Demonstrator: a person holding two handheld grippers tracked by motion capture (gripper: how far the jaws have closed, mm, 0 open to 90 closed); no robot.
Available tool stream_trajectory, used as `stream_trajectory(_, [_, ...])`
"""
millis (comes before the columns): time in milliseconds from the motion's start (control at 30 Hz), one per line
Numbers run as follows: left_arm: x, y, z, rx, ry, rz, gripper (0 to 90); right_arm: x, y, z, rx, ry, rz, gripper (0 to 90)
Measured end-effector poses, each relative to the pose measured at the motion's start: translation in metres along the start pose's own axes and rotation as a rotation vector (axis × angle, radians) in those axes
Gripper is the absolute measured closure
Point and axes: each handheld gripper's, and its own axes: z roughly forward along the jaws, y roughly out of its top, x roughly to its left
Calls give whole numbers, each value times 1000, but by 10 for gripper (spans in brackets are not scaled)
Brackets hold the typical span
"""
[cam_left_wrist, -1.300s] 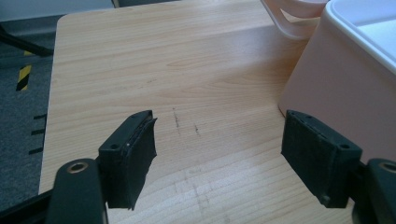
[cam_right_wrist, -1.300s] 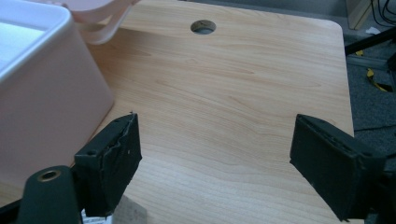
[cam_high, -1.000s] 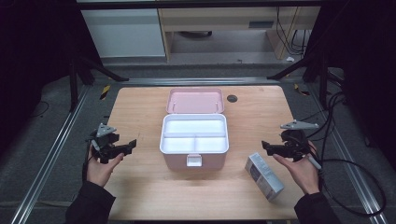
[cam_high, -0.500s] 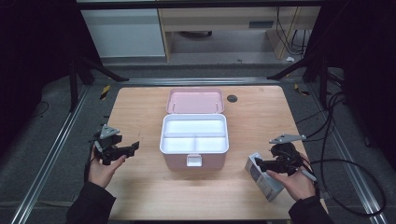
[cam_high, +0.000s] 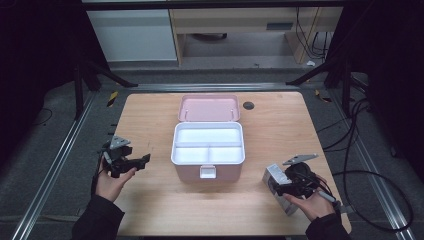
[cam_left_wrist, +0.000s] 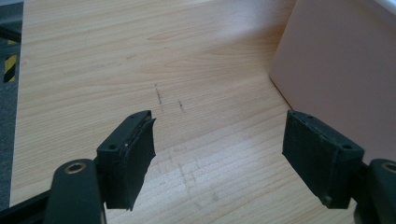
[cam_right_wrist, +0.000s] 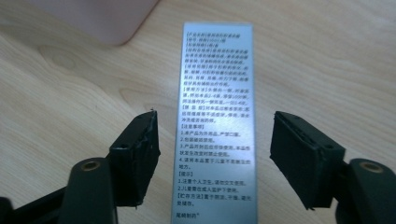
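— On the left side of the table (cam_high: 150, 210), what is the left gripper (cam_high: 142, 161) doing?

— It hangs just above the bare wood beside the pink storage box (cam_high: 207, 150), jaws spread wide with nothing between them. In the left gripper view the box's pink wall (cam_left_wrist: 336, 70) stands near the farther jaw, not touching it.

— And the box itself?

— It sits mid-table with its lid (cam_high: 209, 108) thrown back and its white divided tray empty.

— Where is the thing to be picked up?

— A flat silver carton (cam_high: 278, 181) lies near the front right edge, well apart from the box. The right gripper (cam_high: 275, 189) is over its near end. In the right gripper view the carton (cam_right_wrist: 217, 93) runs lengthwise away between the jaws, printed face up.

— Gripped yet?

— No. The jaws have just been closing, but a gap shows on each side of the carton, so the pads are not pressing.

— How should it handle?

— I'd judge it light, thin card with a glossy face: fairly stiff along its edges, prone to dent if squeezed hard, a bit slippery. Taking it across the narrow width, on the two long edges, looks right. A hold nearer its middle would keep it from drooping.
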Motion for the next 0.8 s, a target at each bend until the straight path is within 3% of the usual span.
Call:
stream_trajectory(467, [-3,-2,6,26,-7,19,247,-1,0,20,135,-3,-9,455])
stream_trajectory(633, [-3,-2,7,33,-9,18,247,-2,2,22,158,0,3,541])
stream_trajectory(800, [-3,-2,7,32,-8,19,248,-3,4,21,167,-6,-5,556])
